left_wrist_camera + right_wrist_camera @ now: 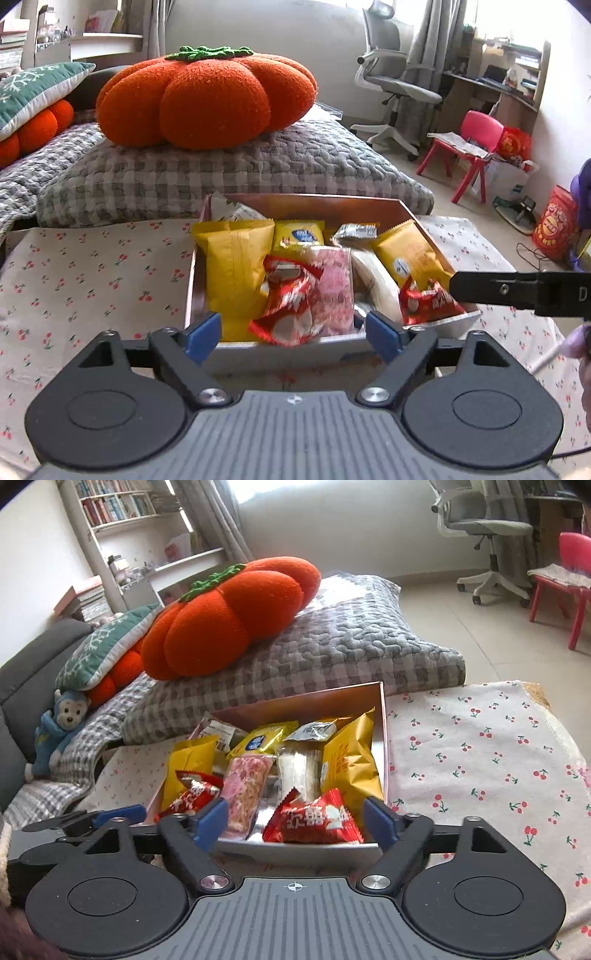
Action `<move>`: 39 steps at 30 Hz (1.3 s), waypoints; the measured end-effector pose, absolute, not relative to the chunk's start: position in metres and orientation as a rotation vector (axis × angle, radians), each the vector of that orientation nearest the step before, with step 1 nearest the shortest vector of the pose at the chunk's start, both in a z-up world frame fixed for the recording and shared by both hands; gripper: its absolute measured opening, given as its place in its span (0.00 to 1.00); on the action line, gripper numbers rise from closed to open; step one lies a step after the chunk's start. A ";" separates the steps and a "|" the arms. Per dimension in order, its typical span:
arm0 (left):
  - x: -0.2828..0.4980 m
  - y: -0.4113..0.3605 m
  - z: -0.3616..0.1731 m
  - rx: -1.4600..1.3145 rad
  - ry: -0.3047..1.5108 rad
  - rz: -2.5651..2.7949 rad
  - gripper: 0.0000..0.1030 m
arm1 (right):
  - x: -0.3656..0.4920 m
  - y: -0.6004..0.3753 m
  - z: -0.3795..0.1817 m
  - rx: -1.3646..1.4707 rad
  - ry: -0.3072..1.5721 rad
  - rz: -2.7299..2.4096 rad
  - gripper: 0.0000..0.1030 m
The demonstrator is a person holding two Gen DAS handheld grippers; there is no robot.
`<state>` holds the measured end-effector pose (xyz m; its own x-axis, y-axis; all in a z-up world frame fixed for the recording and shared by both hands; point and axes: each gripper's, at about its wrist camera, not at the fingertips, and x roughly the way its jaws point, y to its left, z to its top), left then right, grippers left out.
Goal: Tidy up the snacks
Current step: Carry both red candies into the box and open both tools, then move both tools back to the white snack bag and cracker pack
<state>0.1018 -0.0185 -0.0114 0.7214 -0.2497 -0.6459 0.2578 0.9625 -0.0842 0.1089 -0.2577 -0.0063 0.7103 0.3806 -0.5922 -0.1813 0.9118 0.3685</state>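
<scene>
- Nearest, the left gripper [293, 334] hovers at the near edge of the box [288, 349], its blue-padded jaws spread wide. A red snack packet [291, 306] sits in the gap between them, but the pads do not press on it.
- The right gripper [295, 821] hangs at the same edge, jaws likewise apart. A second red packet [314, 821] lies between its pads, loose. White Chinese characters run across the front of it; I cannot make them out well enough to read.
- The box rests on a cherry-print cloth [480, 746] and holds all the snacks I can see.
- Just behind the red packets lie a pink wrapped bar [245, 786] and a white wrapped piece [299, 771], side by side in the middle of the box.
- A large yellow bag [236, 269] leans against the box's left wall, and another yellow bag [351, 764] against its right wall. The second carries orange print too small to read.
- Further back sits a small yellow packet with a blue round logo [298, 236], its lettering blurred, and a silver sachet [356, 230] beside it.
- At the far corner, a white packet [219, 733] shows a barcode-like label, unreadable.
- Beyond the box, a grey checked quilt [258, 162] carries an orange pumpkin-shaped cushion [207, 96].
- Farthest off stand a grey office chair [399, 74] and a pink plastic chair [476, 147].
</scene>
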 end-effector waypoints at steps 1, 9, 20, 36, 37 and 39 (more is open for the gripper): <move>0.098 -0.017 -0.011 0.012 0.712 -0.286 0.87 | 0.105 -0.258 -0.005 0.286 0.715 0.324 0.84; 0.075 -0.009 -0.011 0.013 0.737 -0.288 0.94 | 0.085 -0.262 -0.004 0.227 0.724 0.331 0.90; 0.055 -0.026 -0.027 0.037 0.736 -0.373 0.99 | 0.063 -0.276 -0.011 0.183 0.731 0.309 0.92; 0.053 -0.070 -0.049 0.194 0.736 -0.542 0.88 | 0.058 -0.300 -0.044 0.125 0.814 0.237 0.96; 0.053 -0.072 -0.050 0.197 0.737 -0.552 0.84 | 0.059 -0.301 -0.045 0.122 0.818 0.234 0.96; 0.055 -0.075 -0.053 0.206 0.742 -0.572 0.80 | 0.060 -0.302 -0.046 0.120 0.820 0.233 0.96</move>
<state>0.0552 -0.0752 -0.0527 0.5938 -0.4172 -0.6880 0.5588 0.8290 -0.0205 0.0597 -0.3016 -0.0465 0.6586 0.2516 -0.7092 -0.1592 0.9677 0.1954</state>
